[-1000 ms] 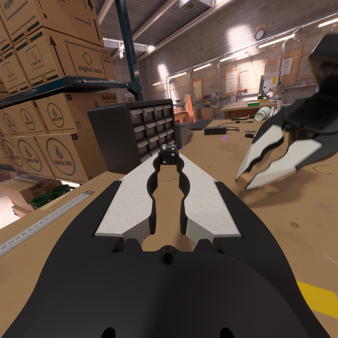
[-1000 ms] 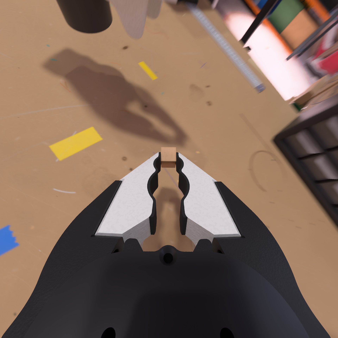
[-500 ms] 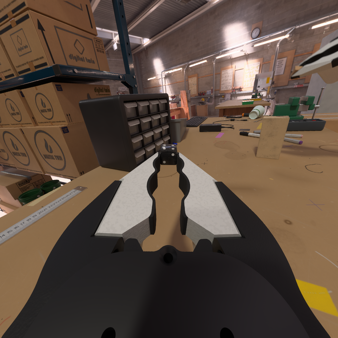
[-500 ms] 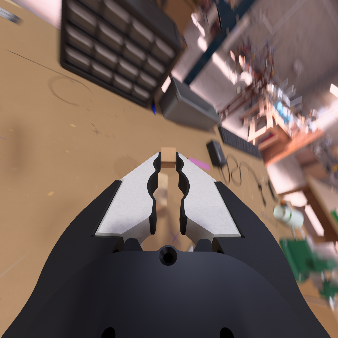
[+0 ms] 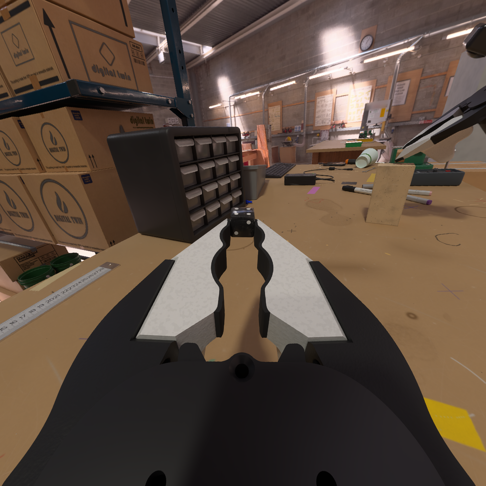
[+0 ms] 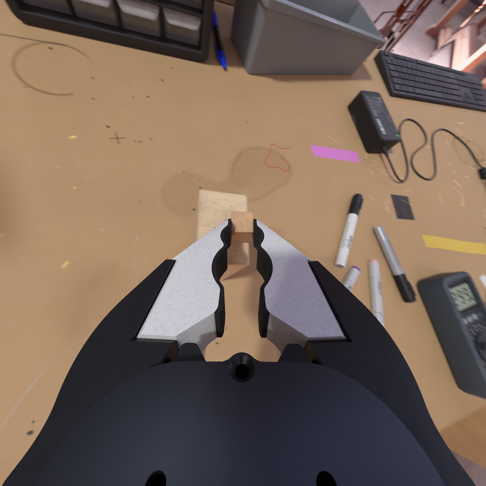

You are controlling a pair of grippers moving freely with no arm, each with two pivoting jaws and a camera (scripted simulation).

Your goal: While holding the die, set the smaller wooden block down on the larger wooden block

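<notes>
My left gripper (image 5: 242, 226) is shut on a black die with white pips (image 5: 242, 222) and holds it above the workbench. My right gripper (image 6: 242, 228) is shut on the smaller wooden block (image 6: 242, 225), a small tan cube. It hangs above the top face of the larger wooden block (image 6: 218, 209), a pale block that stands upright on the bench. In the left wrist view the larger block (image 5: 388, 194) stands at the right, with my right gripper (image 5: 399, 157) just above its top. The small block is hidden there.
A black drawer cabinet (image 5: 176, 178) stands ahead of the left gripper, with a grey bin (image 6: 299, 39) and a blue pen (image 6: 218, 39) beside it. Markers (image 6: 347, 231), a multimeter (image 6: 460, 328), a power adapter (image 6: 373, 121) and a keyboard (image 6: 431, 81) lie right of the larger block. A steel ruler (image 5: 52, 297) lies left.
My right gripper has swung with the small block from over bare bench to above the larger block. My left gripper has kept its hold on the die and barely moved.
</notes>
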